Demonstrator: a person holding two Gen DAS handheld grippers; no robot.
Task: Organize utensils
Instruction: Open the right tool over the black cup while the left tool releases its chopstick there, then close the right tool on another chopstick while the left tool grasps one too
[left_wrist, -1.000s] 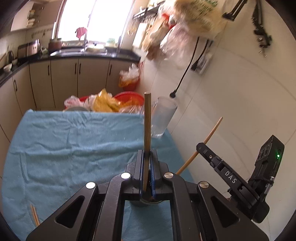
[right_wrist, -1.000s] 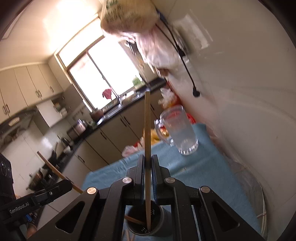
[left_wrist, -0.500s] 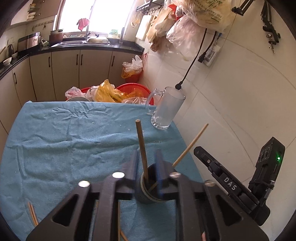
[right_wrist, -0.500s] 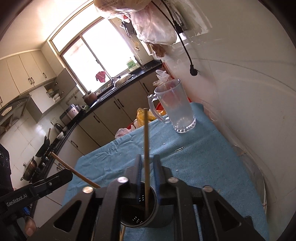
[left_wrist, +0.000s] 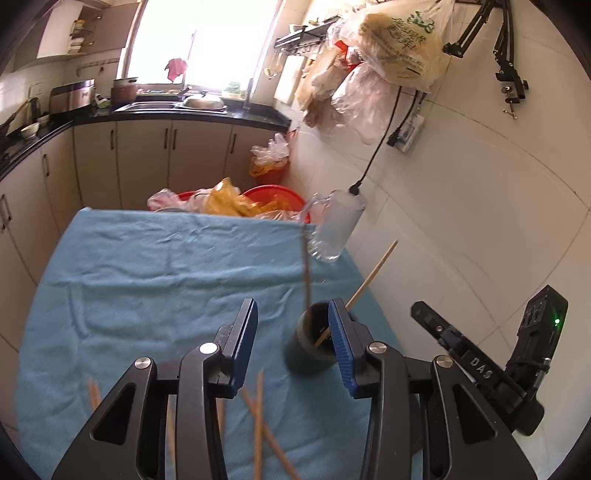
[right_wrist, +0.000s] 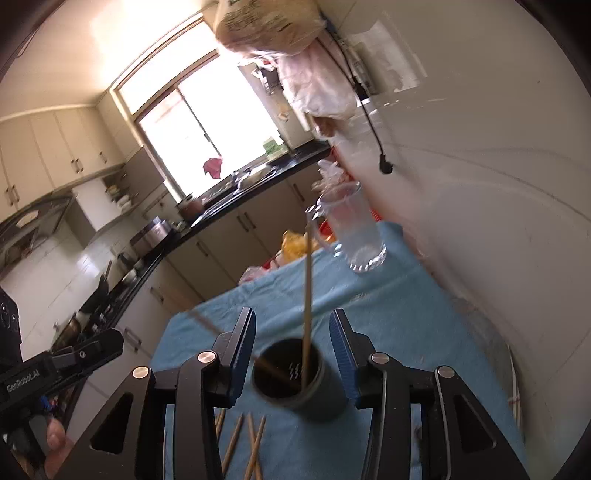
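A dark cup (left_wrist: 306, 354) stands on the blue cloth (left_wrist: 147, 277) near the wall. Two chopsticks stand in it: a dark blurred one (left_wrist: 306, 266) and a pale one (left_wrist: 371, 275) leaning right. My left gripper (left_wrist: 292, 317) is left of the cup, its jaws opening with nothing between the pads. In the right wrist view the cup (right_wrist: 295, 384) lies ahead between the fingers of my right gripper (right_wrist: 292, 321). Its jaws are opening too, and the upright chopstick (right_wrist: 306, 295) stands free of the pads. Several loose chopsticks (right_wrist: 243, 443) lie on the cloth in front of the cup.
A glass mug (left_wrist: 336, 229) stands at the cloth's far right corner by the tiled wall. Red basins with plastic bags (left_wrist: 236, 203) sit beyond the far edge. The right gripper's black body (left_wrist: 480, 365) is close on the right. More loose chopsticks (left_wrist: 258, 424) lie under my left gripper.
Both grippers were shut on a chopstick over the cup. Both have opened and drawn back, leaving the chopsticks standing in the cup. The left gripper has shifted left.
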